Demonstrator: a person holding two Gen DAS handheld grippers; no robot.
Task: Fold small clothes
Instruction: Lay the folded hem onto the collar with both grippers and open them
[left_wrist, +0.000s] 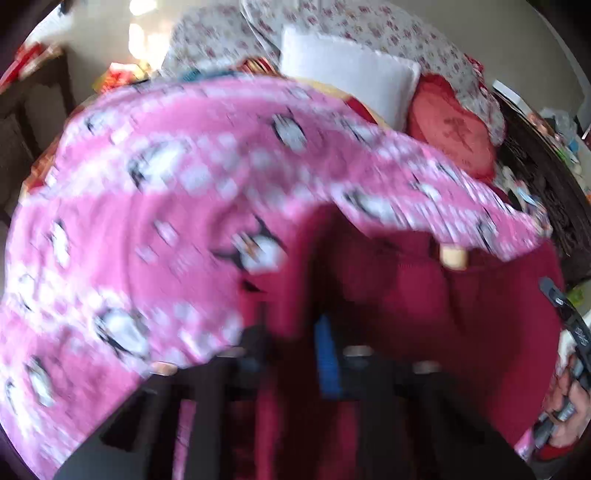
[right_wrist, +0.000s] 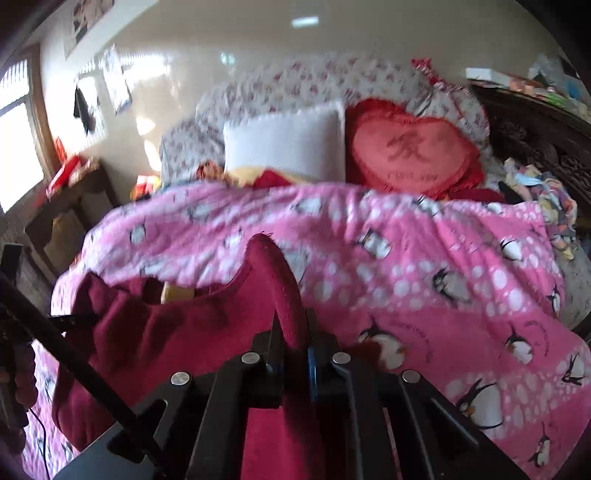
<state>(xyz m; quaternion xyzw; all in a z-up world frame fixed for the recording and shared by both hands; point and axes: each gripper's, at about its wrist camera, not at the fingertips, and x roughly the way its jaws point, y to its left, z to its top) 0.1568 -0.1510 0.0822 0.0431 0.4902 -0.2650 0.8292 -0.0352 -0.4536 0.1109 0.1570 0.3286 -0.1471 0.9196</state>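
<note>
Dark red garment (right_wrist: 177, 325) lies bunched on the pink penguin blanket (right_wrist: 424, 266), neckline facing the pillows. Your right gripper (right_wrist: 291, 343) is pinching a raised edge of it, jaws pressed together on the cloth. Left gripper (left_wrist: 291, 332) reads closed too, with red fabric at its tips; blur hides whether it really has a grip. Likely step: lift and spread. Pull both edges apart evenly, keep the fabric taut, lay it flat before folding. White pillow (right_wrist: 284, 147) and heart cushion (right_wrist: 410, 155) sit well clear.

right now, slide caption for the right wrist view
Right hand-held gripper shut on a fold of the dark red knit garment, over a pink penguin-print blanket.
</note>
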